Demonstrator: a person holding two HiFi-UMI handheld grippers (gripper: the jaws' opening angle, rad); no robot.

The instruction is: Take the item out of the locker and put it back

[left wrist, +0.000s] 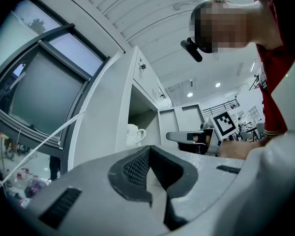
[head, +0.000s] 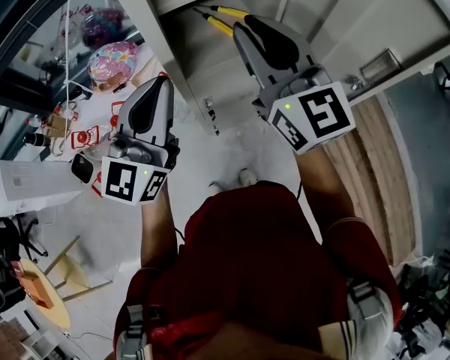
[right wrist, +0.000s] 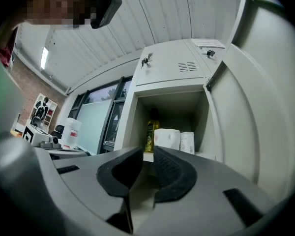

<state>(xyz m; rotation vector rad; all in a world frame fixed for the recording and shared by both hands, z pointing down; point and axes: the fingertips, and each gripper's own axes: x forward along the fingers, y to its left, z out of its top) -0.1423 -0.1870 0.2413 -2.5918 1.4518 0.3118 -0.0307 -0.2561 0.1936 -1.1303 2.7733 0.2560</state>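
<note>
In the right gripper view an open locker compartment [right wrist: 163, 101] holds a yellow-green bottle [right wrist: 151, 132] and two white rolls [right wrist: 167, 138] side by side on its shelf. My right gripper [right wrist: 148, 152] points at that shelf from a short way off; its jaws stand a narrow gap apart with nothing between them. The head view shows this right gripper [head: 247, 25] raised toward the locker. My left gripper [head: 163, 81] hangs lower and to the left, away from the opening. The left gripper [left wrist: 150, 149] has its tips together and holds nothing. A white mug [left wrist: 135, 133] shows in a compartment beyond it.
The locker door [right wrist: 250, 112] stands open on the right of the compartment. Two yellow-handled things [head: 219, 18] lie inside the locker in the head view. A cluttered table at the left carries a pink patterned object [head: 112, 60] and a white box [head: 22, 183]. A wooden stool [head: 54, 291] stands lower left.
</note>
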